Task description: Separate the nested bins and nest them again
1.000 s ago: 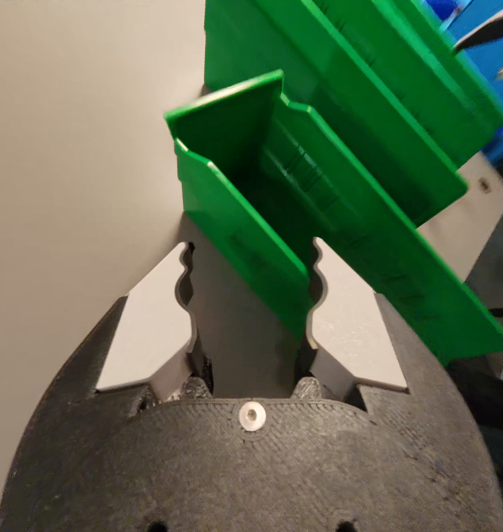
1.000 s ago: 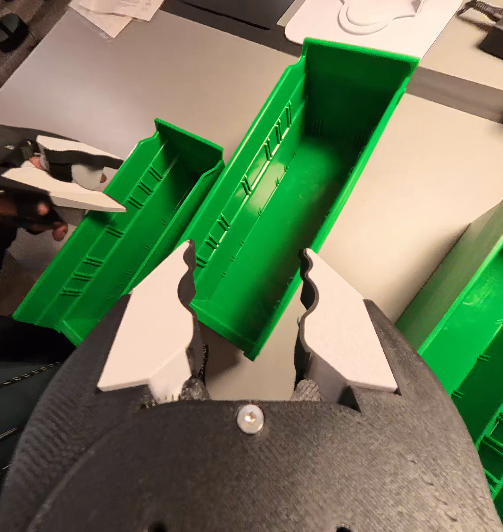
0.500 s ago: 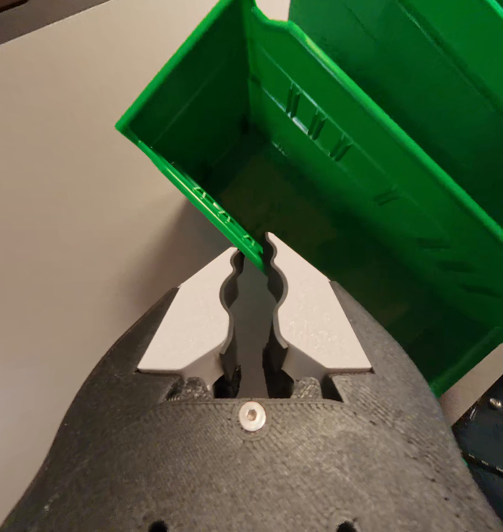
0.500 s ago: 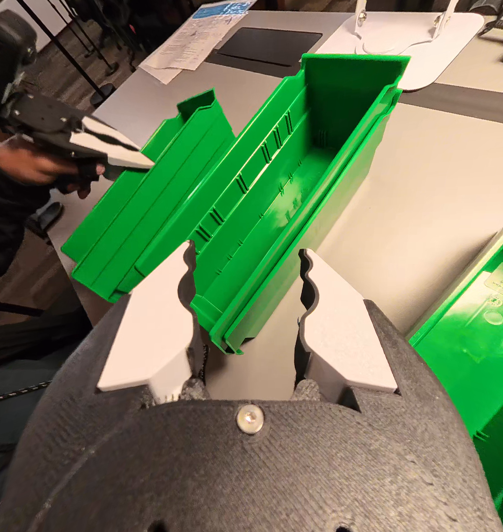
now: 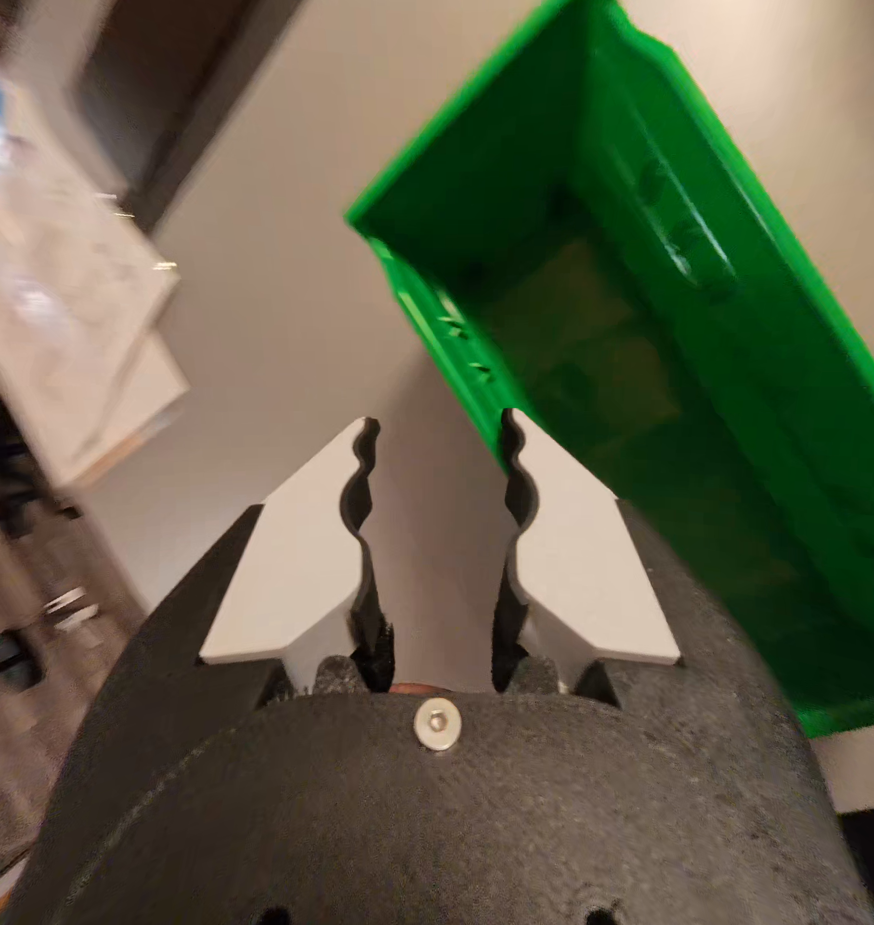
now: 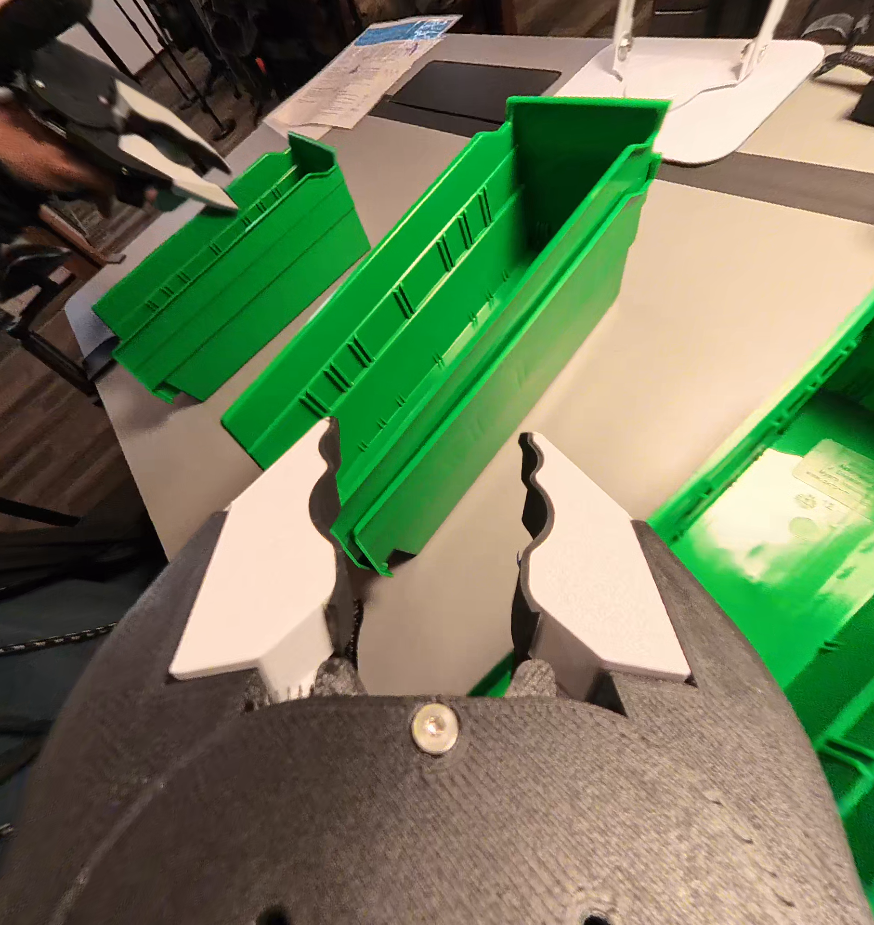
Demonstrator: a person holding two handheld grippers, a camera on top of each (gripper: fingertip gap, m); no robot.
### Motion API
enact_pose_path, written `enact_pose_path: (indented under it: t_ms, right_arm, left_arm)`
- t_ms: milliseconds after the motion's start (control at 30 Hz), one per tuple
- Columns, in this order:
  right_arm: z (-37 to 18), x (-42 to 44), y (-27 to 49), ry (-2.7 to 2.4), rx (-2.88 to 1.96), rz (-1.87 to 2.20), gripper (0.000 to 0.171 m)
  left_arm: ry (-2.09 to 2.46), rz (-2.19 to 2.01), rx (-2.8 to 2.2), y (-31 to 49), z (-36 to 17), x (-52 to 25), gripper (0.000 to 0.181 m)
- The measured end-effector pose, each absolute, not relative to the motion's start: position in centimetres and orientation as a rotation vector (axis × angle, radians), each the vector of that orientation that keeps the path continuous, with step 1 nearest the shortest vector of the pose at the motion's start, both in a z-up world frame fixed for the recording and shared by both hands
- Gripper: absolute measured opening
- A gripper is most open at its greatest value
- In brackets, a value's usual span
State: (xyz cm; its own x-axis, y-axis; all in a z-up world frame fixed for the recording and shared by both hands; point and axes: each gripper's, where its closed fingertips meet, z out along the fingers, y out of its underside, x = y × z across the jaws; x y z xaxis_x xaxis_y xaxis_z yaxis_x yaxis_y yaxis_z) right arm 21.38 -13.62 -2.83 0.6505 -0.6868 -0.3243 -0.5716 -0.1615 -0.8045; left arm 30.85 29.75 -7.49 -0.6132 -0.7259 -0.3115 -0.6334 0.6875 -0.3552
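Observation:
A narrow green bin (image 5: pixel 625 350) lies on the grey table (image 5: pixel 274 250), just right of my left gripper (image 5: pixel 437 425). The gripper is open and empty, its right fingertip beside the bin's left wall. In the right wrist view that narrow bin (image 6: pixel 234 280) lies at the left, with the left gripper (image 6: pixel 194 185) above its far wall. A wider green bin (image 6: pixel 475 300) with a doubled rim, as if two are nested, lies in the middle. My right gripper (image 6: pixel 427 435) is open, and the wide bin's near corner lies between its fingers, close to the left one.
A large green bin (image 6: pixel 775 525) lies at the right. A white stand base (image 6: pixel 700 85), a black pad (image 6: pixel 470 85) and papers (image 6: pixel 374 65) lie at the table's far side. The table edge and floor (image 6: pixel 49 425) are at the left. A person's hand holds the left gripper. The left gripper's tips are roughly 45 cm from the right gripper's.
The left gripper had closed on the narrow bin's wall, then opened and drew off to the left. The right gripper stayed open and moved in on the wide bin's near corner.

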Motion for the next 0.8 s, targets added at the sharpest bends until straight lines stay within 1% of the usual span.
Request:
enact_pose_path:
  t_ms: [33,100,167,233,300,367,500,600,667,800]
  right_arm:
    - [-2.8,21.5,-14.3,1.011,-1.837,-0.149,0.073]
    - [-2.4,21.9,-15.8,1.021,-1.834,-0.178,0.073]
    - [-1.6,22.3,-17.1,1.004,-1.821,-0.193,0.073]
    - [-0.8,22.8,-18.4,0.984,-1.805,-0.201,0.073]
    - [-0.2,23.5,-19.9,0.966,-1.792,-0.216,0.073]
    - [-0.1,24.0,-21.4,0.968,-1.777,-0.219,0.073]
    - [-0.6,24.3,-24.1,1.014,-1.706,-0.229,0.073]
    - [-1.5,24.1,-25.6,1.011,-1.698,-0.223,0.073]
    - [-1.7,24.2,-26.5,1.022,-1.676,-0.228,0.072]
    - [-1.6,24.0,-26.1,1.010,-1.663,-0.217,0.072]
  left_arm:
    - [2.411,-0.254,-1.039,30.3,-6.0,31.3,0.057]
    - [2.369,-0.301,-0.989,28.8,-2.9,31.7,0.073]
    - [2.445,-0.415,-0.794,24.4,-0.7,31.2,0.087]
    - [2.543,-0.473,-0.454,19.1,0.2,30.1,0.100]
    - [2.650,-0.490,-0.067,14.1,-0.5,28.4,0.111]
    - [2.723,-0.514,0.193,9.8,-1.7,27.2,0.115]
    - [2.811,-0.515,0.279,3.6,-2.6,27.5,0.118]
    - [2.785,-0.572,0.514,0.3,-2.0,26.9,0.118]
    - [2.780,-0.545,0.498,-0.8,-1.7,27.8,0.118]
    - [2.826,-0.572,0.221,-2.2,-1.5,29.2,0.118]
